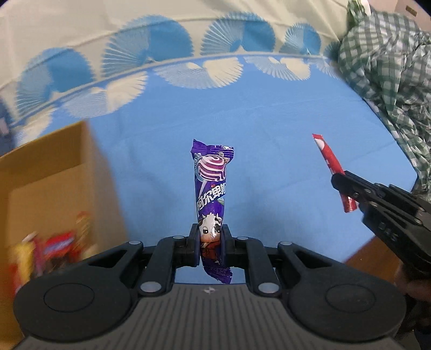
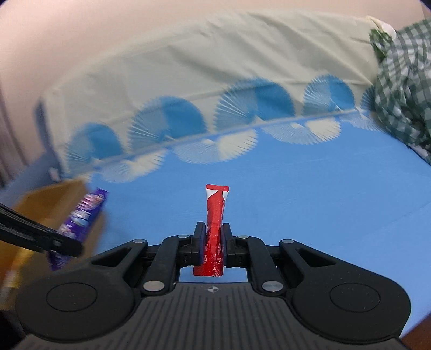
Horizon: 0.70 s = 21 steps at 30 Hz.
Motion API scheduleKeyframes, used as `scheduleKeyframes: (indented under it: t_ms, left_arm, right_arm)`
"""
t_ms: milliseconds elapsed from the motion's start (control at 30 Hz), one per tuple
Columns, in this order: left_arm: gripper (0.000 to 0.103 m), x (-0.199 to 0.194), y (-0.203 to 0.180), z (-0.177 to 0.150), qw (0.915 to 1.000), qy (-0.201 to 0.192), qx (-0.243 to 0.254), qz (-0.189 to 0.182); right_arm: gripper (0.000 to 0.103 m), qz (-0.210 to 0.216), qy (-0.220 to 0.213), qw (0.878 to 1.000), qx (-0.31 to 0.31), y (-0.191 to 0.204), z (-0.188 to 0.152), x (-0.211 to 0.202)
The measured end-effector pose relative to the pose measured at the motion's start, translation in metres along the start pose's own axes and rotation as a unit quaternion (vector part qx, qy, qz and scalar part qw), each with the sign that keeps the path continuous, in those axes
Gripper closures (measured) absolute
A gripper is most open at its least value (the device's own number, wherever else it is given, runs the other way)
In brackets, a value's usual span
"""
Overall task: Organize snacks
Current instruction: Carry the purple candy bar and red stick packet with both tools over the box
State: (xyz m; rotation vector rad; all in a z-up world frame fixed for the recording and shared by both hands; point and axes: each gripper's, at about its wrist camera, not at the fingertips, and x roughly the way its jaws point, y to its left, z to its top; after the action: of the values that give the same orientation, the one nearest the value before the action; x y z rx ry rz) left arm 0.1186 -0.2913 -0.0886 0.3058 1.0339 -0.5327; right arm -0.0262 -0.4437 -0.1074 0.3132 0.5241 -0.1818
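Left hand-held gripper [image 1: 211, 243] clamps purple lollipop packet [image 1: 211, 185]; right hand-held gripper [image 2: 213, 243] clamps red stick packet [image 2: 215, 226].

Blue sheet [image 1: 269, 129] covers flat surface, smooth, evenly lit. Far edge: band of fan shapes [image 1: 150, 45], blue on cream above a seam, cream on blue below. Beyond band, plain cream cloth [image 2: 188, 53], lightly creased. Pale pink wall [image 2: 80, 24] behind, upper left in right wrist view. Green checked cloth [image 1: 388, 62] crumpled at far right corner. Brown strip [image 1: 369, 250] past sheet's right edge, near side.
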Motion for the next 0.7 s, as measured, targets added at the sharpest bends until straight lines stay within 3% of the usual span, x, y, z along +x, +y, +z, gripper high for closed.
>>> scheduleKeyframes:
  t_ms: [167,433,700]
  left_arm:
    - [0.088,-0.084,0.034,-0.06,0.9984,-0.027,-0.03,0.04]
    - [0.088,-0.171,0.077,-0.151,0.9925,-0.056,-0.071,0.082]
    - [0.088,-0.225,0.098,-0.215,0.9845,-0.101,-0.111,0.09]
  right_arm:
    - [0.091,0.066,-0.011,0.998,-0.012,0.067,-0.007,-0.066]
    - [0.091,0.17,0.014,0.984,-0.056,0.163,-0.044,-0.134]
    - [0.091,0.188,0.003,0.975,-0.114,0.218,-0.06,-0.177]
